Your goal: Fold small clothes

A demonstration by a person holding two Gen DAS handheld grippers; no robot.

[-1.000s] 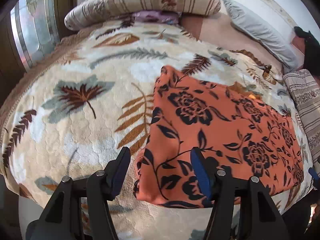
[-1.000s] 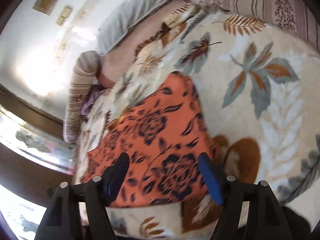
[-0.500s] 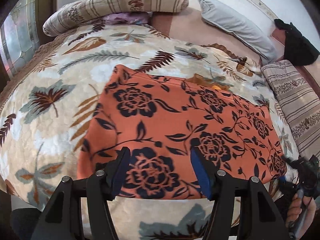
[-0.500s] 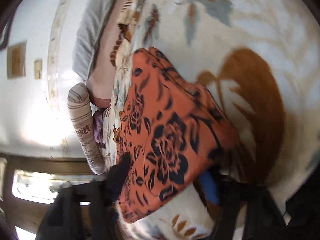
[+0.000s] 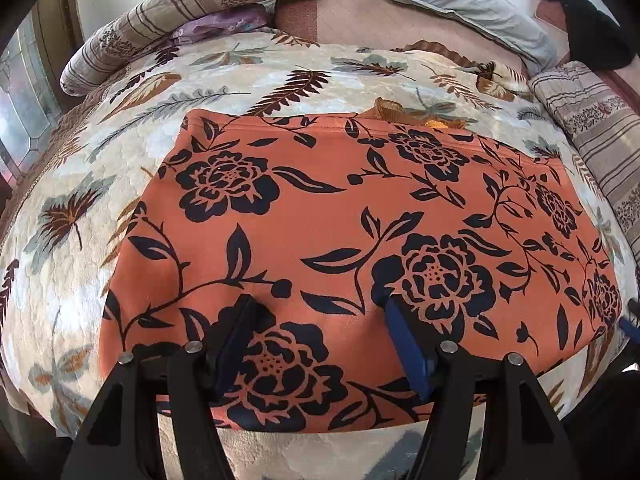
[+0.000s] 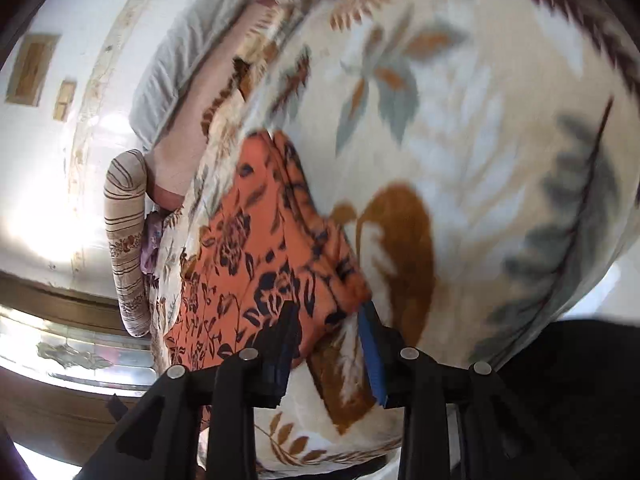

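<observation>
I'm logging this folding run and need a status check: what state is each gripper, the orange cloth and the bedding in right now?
Orange floral cloth: lying flat on the blanket, already folded into a rectangle.
Left gripper: open, over the cloth's near edge, holding nothing.
Right gripper: open, jaws astride the cloth's corner, not clamped.
Leaf-print blanket: spread over the bed.
Grey pillow: lying at the bed's head.

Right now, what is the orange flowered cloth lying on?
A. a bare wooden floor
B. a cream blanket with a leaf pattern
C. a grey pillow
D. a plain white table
B: the orange flowered cloth lies spread flat on the cream leaf-patterned blanket, which shows around its edges.
</observation>
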